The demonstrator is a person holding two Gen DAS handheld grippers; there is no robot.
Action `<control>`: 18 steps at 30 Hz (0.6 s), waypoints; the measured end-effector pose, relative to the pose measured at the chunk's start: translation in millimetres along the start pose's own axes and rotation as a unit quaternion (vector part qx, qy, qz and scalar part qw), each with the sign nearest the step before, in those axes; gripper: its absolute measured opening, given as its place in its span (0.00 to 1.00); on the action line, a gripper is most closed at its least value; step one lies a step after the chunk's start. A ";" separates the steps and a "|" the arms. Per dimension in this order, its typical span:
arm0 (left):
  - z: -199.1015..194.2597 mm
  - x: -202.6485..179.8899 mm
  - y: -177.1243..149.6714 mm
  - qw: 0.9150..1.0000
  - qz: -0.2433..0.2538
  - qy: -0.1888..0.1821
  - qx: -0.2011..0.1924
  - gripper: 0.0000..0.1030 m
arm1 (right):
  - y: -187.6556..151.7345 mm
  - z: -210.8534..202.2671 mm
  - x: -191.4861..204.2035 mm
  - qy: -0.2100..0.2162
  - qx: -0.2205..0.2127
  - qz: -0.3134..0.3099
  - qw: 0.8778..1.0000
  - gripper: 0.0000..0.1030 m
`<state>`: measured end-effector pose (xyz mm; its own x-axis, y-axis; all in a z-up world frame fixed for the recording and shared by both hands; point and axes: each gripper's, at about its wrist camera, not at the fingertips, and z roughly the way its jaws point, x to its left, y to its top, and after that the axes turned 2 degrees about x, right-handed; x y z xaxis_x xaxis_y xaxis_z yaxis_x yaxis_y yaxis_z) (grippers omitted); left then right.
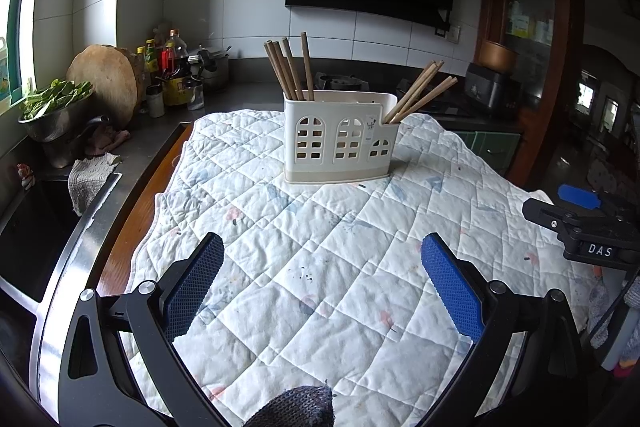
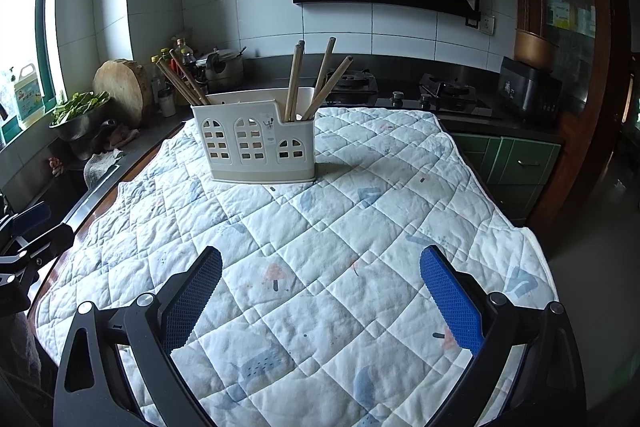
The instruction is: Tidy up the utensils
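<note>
My table (image 2: 60,247) shows only a brown wooden edge at the left; a white quilted cloth (image 2: 320,247) covers the rest. Ahead of my tools, a cream utensil holder (image 2: 256,151) stands upright on the cloth, wooden chopsticks (image 2: 294,83) leaning inside it.

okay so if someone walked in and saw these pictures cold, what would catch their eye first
Probably the white utensil holder with arched cut-outs, upright on the quilted cloth covering the table, with wooden chopsticks fanning from both its end compartments. Next, both open tongs, left and right, empty in the foreground.
</note>
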<state>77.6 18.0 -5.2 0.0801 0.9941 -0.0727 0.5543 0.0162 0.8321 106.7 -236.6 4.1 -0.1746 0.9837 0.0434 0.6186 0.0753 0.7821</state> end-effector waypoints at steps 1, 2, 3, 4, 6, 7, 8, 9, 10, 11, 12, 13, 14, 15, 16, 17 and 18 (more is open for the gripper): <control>0.0 0.1 -0.1 1.000 0.000 0.000 0.000 0.95 | 0.4 0.0 0.2 0.000 0.000 -0.001 1.000 0.93; 0.0 0.3 -0.1 1.000 -0.001 -0.001 0.001 0.95 | 0.9 0.1 0.7 -0.001 0.000 -0.001 1.000 0.93; 0.0 0.2 -0.1 1.000 -0.001 -0.001 0.000 0.95 | 0.9 0.2 0.6 -0.001 0.000 -0.001 1.000 0.93; 0.1 0.4 -0.3 1.000 -0.002 -0.001 0.001 0.95 | 0.8 0.0 0.6 0.000 0.000 -0.001 1.000 0.93; 0.0 0.7 -0.3 1.000 -0.003 -0.001 0.001 0.95 | 0.6 0.1 0.7 -0.001 -0.001 -0.002 1.000 0.93; 0.2 1.0 -0.7 1.000 -0.003 -0.002 0.002 0.95 | 0.6 0.1 0.7 -0.001 0.000 -0.001 1.000 0.93; 0.3 0.9 -0.8 1.000 -0.003 -0.002 0.002 0.95 | 0.5 -0.1 0.3 -0.001 0.000 -0.001 1.000 0.93; 0.3 0.6 -1.0 1.000 -0.002 -0.002 0.003 0.95 | 0.6 0.0 0.3 -0.001 0.000 -0.001 1.000 0.93; 0.7 1.0 -1.0 1.000 -0.002 -0.002 0.003 0.95 | 0.6 0.1 0.4 -0.001 0.000 -0.001 1.000 0.93; 1.2 1.3 -1.1 1.000 -0.002 -0.002 0.004 0.95 | 0.6 0.0 0.4 -0.001 0.000 -0.002 1.000 0.93; 1.4 1.2 -1.4 1.000 -0.001 -0.002 0.005 0.95 | 0.4 0.1 0.4 -0.001 0.000 -0.002 1.000 0.93; 1.8 1.2 -1.6 1.000 -0.001 -0.003 0.006 0.95 | 0.3 0.3 0.6 0.000 0.000 -0.002 1.000 0.93; 2.4 1.5 -1.7 1.000 -0.001 -0.003 0.006 0.95 | 0.1 0.6 0.8 0.000 0.001 -0.002 1.000 0.93; 2.5 1.5 -2.0 1.000 -0.001 -0.003 0.007 0.95 | -0.5 0.6 0.6 0.000 0.001 -0.003 1.000 0.93; 2.9 1.4 -2.1 1.000 -0.001 -0.003 0.007 0.95 | -0.5 0.6 0.5 0.000 0.001 -0.003 1.000 0.93; 2.8 1.5 -2.3 1.000 -0.001 -0.003 0.007 0.95 | -0.7 0.7 0.4 0.000 0.001 -0.002 1.000 0.93; 2.9 1.2 -2.2 1.000 -0.001 -0.003 0.007 0.95 | -0.7 0.8 0.5 0.001 0.001 -0.002 1.000 0.93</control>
<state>78.8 18.9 -8.8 0.0838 0.9934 -0.0785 0.5665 0.0174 0.8239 106.8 -236.0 3.2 -0.1786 0.9831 0.0411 0.6201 0.0801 0.7805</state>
